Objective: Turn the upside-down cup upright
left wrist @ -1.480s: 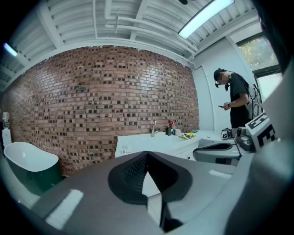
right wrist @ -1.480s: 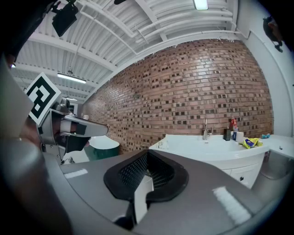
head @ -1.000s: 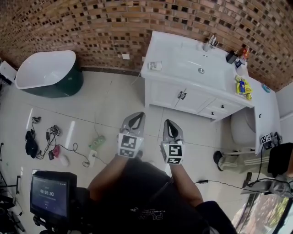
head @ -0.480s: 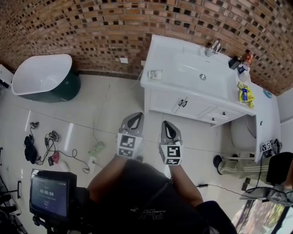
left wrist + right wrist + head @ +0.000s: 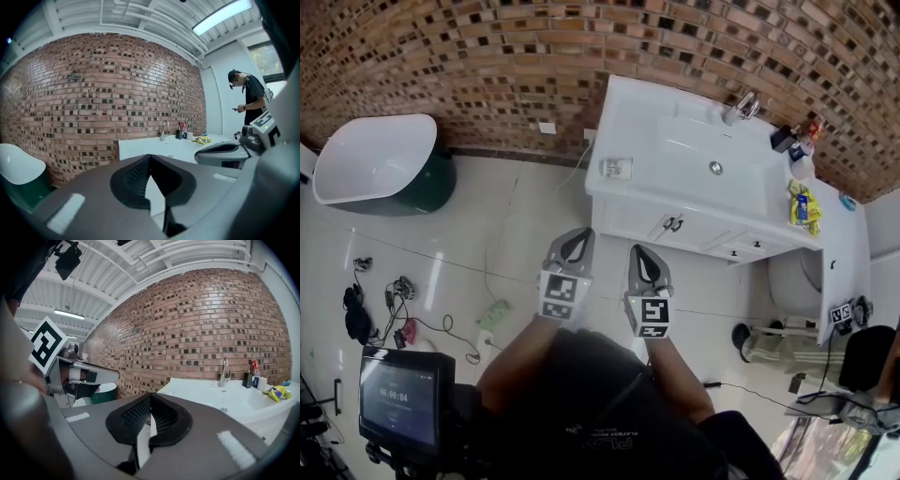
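Note:
A small clear glass cup (image 5: 616, 168) stands on the left end of the white vanity top (image 5: 666, 187); which way up it is cannot be told at this distance. My left gripper (image 5: 578, 236) and right gripper (image 5: 643, 253) are held side by side over the floor, well short of the vanity, pointing toward it. Both are shut with nothing between the jaws. In the left gripper view the left gripper's (image 5: 150, 157) tips meet, and so do the right gripper's (image 5: 150, 398) in the right gripper view.
The vanity has a sink basin (image 5: 712, 155), a faucet (image 5: 739, 105), bottles (image 5: 797, 136) and a yellow packet (image 5: 800, 202) at its right. A bathtub (image 5: 375, 161) stands at left, a toilet (image 5: 792, 277) at right. Cables (image 5: 394, 305) lie on the floor. A person (image 5: 248, 96) stands beyond the vanity.
Both grippers, still shut, have moved forward together with me toward the vanity, which now lies closer in the head view. The bathtub and cables have slid left and back.

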`<state>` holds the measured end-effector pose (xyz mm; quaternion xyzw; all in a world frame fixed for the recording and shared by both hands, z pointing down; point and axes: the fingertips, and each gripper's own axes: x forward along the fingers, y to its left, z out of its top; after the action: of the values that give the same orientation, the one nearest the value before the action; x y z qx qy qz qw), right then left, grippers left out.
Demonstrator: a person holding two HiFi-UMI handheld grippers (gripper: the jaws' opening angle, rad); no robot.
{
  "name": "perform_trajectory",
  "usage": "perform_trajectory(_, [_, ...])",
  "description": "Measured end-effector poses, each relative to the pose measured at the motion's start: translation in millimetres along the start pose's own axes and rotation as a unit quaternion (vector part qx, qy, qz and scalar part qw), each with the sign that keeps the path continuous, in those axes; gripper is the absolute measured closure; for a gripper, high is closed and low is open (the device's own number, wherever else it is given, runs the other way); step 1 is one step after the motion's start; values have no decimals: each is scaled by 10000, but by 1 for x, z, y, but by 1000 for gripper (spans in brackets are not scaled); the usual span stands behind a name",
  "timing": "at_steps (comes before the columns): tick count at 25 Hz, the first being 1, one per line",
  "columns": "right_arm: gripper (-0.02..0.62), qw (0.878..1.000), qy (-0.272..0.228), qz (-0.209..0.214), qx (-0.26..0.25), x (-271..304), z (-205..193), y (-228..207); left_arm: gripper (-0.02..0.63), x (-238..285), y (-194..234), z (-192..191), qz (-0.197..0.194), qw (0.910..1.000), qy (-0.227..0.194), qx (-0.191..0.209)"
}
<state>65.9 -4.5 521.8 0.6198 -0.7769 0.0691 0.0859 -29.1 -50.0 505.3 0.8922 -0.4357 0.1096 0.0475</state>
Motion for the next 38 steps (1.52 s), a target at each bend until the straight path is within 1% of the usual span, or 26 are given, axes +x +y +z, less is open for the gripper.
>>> perform_trajectory(5, [581, 9999, -42, -111, 17, 19, 10, -8, 607, 18, 13, 6, -64, 10000, -38, -50])
perform_trajectory(14, [581, 9995, 23, -303, 30, 48, 11, -14, 607, 43, 37, 8, -221, 9997, -45, -59])
perform_trajectory(19, [581, 9993, 49, -355, -54, 66, 15, -13, 607, 54, 49, 10, -294, 9995, -67, -87])
perform_trajectory(24, [581, 9993, 101, -346, -132, 73, 18, -10, 607, 61, 59, 8, -293, 9993, -88, -219])
perform_trajectory(28, [581, 9989, 153, -430, -114, 74, 17, -16, 607, 68, 59, 9, -358, 9990, -73, -256])
perform_trajectory(34, [581, 9988, 203, -430, -64, 81, 13, -26, 607, 78, 60, 7, -314, 9992, -41, -232])
perform_trajectory(38, [581, 9988, 335, -356, 19, 92, 8, -36, 607, 90, 65, 10, -223, 9995, -9, -234])
